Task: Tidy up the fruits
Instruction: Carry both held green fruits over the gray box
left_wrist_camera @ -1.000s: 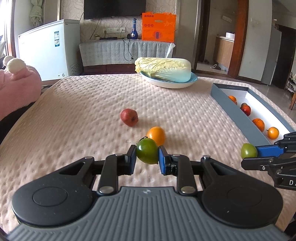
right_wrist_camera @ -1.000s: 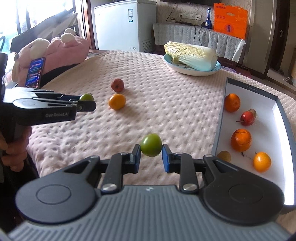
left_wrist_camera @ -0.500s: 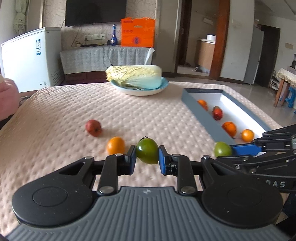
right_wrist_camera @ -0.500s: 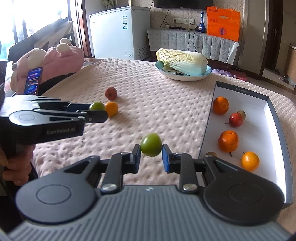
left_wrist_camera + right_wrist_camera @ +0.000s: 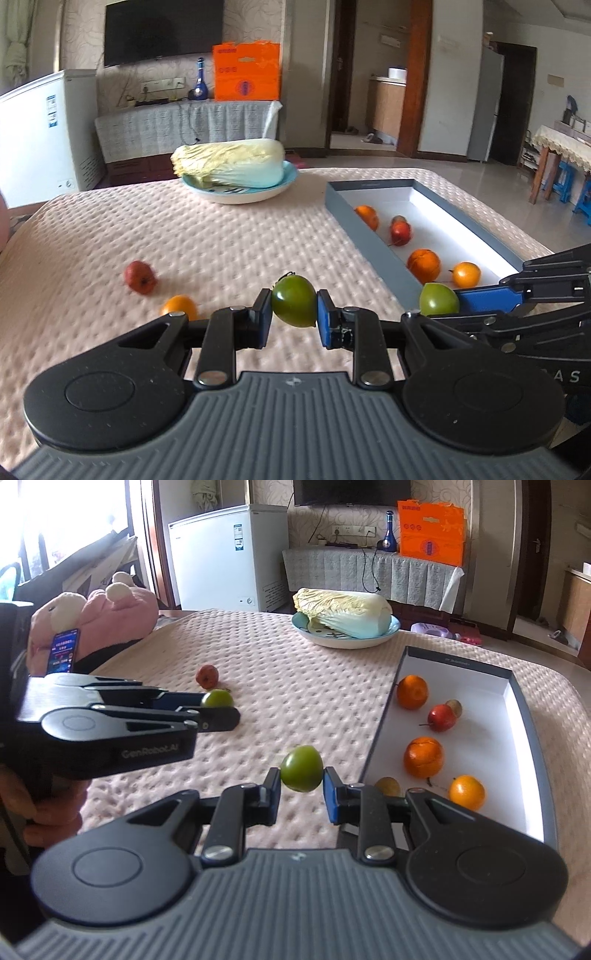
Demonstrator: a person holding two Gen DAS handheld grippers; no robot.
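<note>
We've got a fruit in each claw right now. Our left gripper (image 5: 294, 311) is clamped tight on a dark green tomato (image 5: 294, 305), pads pressing both sides, fruit lifted clear of the pink quilted tablecloth (image 5: 221, 236). Our right gripper (image 5: 301, 773) is closed the same way on a lighter green tomato (image 5: 301, 763), also off the cloth.

From the left claw, the loose orange (image 5: 179, 307) sits just down-left of the tips on the cloth, and the small red fruit (image 5: 140, 277) a bit further left and ahead. The grey box (image 5: 364, 236) is ahead and to the right of it, holding two big oranges, a red fruit and a smaller orange one. The right claw pokes in beside it on the right, its tomato hanging near the box's near corner.

From the right claw, the box wall is just right of the tips, with a brownish fruit (image 5: 387, 786) tucked inside the near corner. The plate (image 5: 345, 640) with the cabbage (image 5: 341, 613) is well ahead of both claws.
</note>
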